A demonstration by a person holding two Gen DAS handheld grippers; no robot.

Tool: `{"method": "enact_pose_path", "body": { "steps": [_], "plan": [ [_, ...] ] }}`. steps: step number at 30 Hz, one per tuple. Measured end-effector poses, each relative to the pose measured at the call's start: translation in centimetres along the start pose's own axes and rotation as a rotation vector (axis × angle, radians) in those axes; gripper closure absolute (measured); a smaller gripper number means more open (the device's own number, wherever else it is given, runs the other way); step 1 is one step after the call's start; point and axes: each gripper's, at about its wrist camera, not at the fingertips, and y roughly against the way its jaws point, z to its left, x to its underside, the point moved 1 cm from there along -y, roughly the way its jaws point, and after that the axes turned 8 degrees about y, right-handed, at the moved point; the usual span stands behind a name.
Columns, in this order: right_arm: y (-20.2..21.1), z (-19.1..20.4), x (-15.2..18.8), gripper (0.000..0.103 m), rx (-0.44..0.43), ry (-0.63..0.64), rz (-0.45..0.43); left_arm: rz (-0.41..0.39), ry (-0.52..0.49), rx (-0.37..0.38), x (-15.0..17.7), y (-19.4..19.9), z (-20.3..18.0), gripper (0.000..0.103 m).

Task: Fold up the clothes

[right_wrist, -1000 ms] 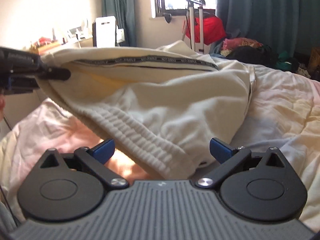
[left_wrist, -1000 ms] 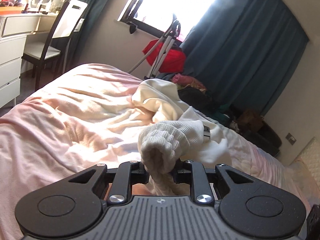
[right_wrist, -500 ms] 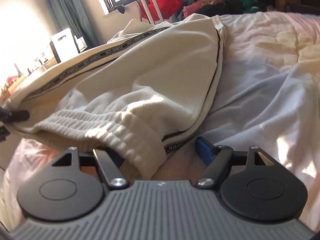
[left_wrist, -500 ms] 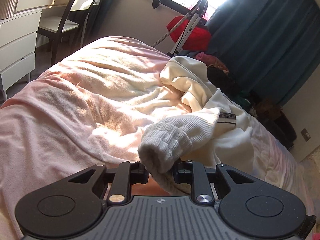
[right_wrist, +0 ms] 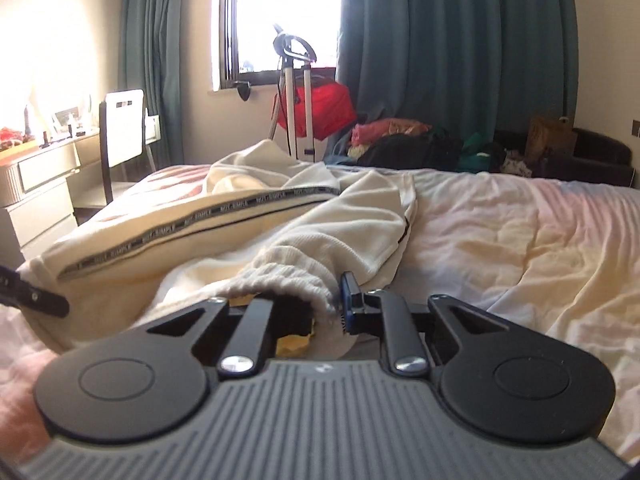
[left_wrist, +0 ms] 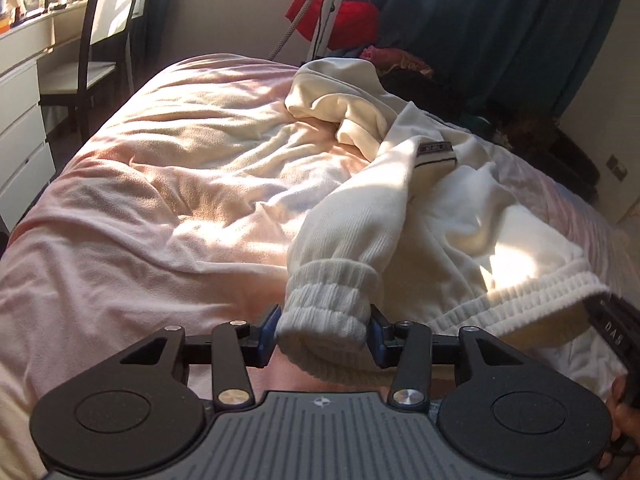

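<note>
A cream sweatshirt (left_wrist: 440, 208) with a dark printed stripe lies crumpled on a pink bed (left_wrist: 160, 208). My left gripper (left_wrist: 323, 330) has parted blue pads with a ribbed cuff (left_wrist: 328, 304) sitting loosely between them, low over the bed. In the right wrist view the same sweatshirt (right_wrist: 240, 232) spreads to the left. My right gripper (right_wrist: 296, 308) is closed around the ribbed hem (right_wrist: 288, 280); its left finger is hidden under the cloth. The left gripper's black finger shows at the left edge (right_wrist: 36, 300).
A white dresser (left_wrist: 20, 120) and a dark chair (left_wrist: 96, 52) stand left of the bed. A red bag (right_wrist: 320, 108) on a stand, piled clothes (right_wrist: 400, 140) and teal curtains (right_wrist: 440, 48) lie beyond the bed's far end.
My left gripper lowered and its fingers opened around the cuff. My right gripper closed onto the ribbed hem, and the sweatshirt dropped from being held up onto the bed.
</note>
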Motion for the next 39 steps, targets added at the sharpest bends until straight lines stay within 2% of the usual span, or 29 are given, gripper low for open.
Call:
{"method": "enact_pose_path", "body": {
  "steps": [3, 5, 8, 9, 10, 11, 13, 14, 16, 19, 21, 24, 25, 26, 27, 29, 32, 33, 36, 38, 39],
  "plan": [
    [-0.2, -0.5, 0.0, 0.087, -0.007, 0.016, 0.030, 0.003, -0.136, -0.027, 1.2, 0.0, -1.9, 0.048],
    [-0.4, -0.7, 0.3, 0.087, -0.012, 0.018, 0.053, 0.005, -0.235, -0.052, 1.9, -0.8, -3.5, 0.039],
    [-0.7, -0.8, 0.6, 0.086, -0.019, 0.014, 0.071, -0.013, -0.322, -0.129, 2.5, -2.3, -4.8, 0.041],
    [-0.9, -0.9, 0.6, 0.086, -0.023, 0.009, 0.075, -0.016, -0.320, -0.151, 2.4, -2.9, -4.7, 0.042],
    [-1.0, -0.9, 0.7, 0.086, -0.026, 0.000, 0.082, -0.023, -0.302, -0.159, 2.3, -3.2, -4.4, 0.049],
    [-1.2, -1.0, 0.8, 0.086, -0.029, -0.009, 0.094, -0.030, -0.283, -0.167, 2.1, -3.5, -4.1, 0.060],
    [-1.7, -1.3, 1.1, 0.086, -0.042, -0.033, 0.116, -0.049, -0.209, -0.136, 1.1, -3.5, -3.0, 0.068],
    [-2.0, -1.5, 1.3, 0.086, -0.045, -0.041, 0.130, -0.063, -0.166, -0.118, 0.6, -3.3, -2.4, 0.073],
    [-2.7, -1.6, 1.6, 0.086, -0.054, -0.046, 0.165, -0.096, -0.018, -0.026, -0.9, -2.3, -0.4, 0.079],
    [-3.3, -1.1, 2.3, 0.085, -0.096, -0.012, 0.221, -0.139, 0.186, 0.090, -2.8, -1.4, 2.6, 0.081],
    [-3.6, -0.2, 2.8, 0.085, -0.127, 0.044, 0.261, -0.161, 0.269, 0.133, -3.8, -1.3, 4.3, 0.082],
    [-3.8, 0.9, 3.4, 0.081, -0.180, 0.124, 0.341, -0.169, 0.355, 0.164, -4.8, -2.1, 6.3, 0.083],
    [-3.6, 0.8, 3.4, 0.075, -0.215, 0.119, 0.364, -0.166, 0.368, 0.158, -4.9, -2.4, 6.6, 0.083],
    [-3.3, 0.4, 3.4, 0.068, -0.257, 0.093, 0.378, -0.163, 0.380, 0.151, -5.0, -2.7, 7.0, 0.083],
    [-2.8, -0.6, 3.0, 0.065, -0.321, 0.020, 0.374, -0.165, 0.354, 0.115, -5.1, -3.0, 6.8, 0.083],
    [-1.8, -2.6, 2.4, 0.047, -0.448, -0.128, 0.364, -0.170, 0.313, 0.069, -5.2, -3.4, 6.5, 0.083],
    [0.0, -5.4, 1.6, 0.036, -0.527, -0.313, 0.261, -0.179, 0.297, 0.060, -5.4, -3.5, 6.5, 0.083],
    [0.0, -6.2, 1.6, 0.036, -0.515, -0.376, 0.241, -0.183, 0.297, 0.061, -5.5, -3.5, 6.7, 0.083],
    [-2.2, -8.0, 3.3, 0.035, -0.448, -0.563, 0.313, -0.180, 0.339, 0.082, -5.7, -3.9, 7.7, 0.083],
    [-4.4, -8.9, 5.6, 0.035, -0.418, -0.729, 0.399, -0.182, 0.361, 0.096, -5.7, -3.9, 8.0, 0.083],
    [-5.3, -9.1, 6.6, 0.035, -0.426, -0.801, 0.425, -0.183, 0.372, 0.103, -5.8, -4.0, 8.2, 0.083]
  ]
}}
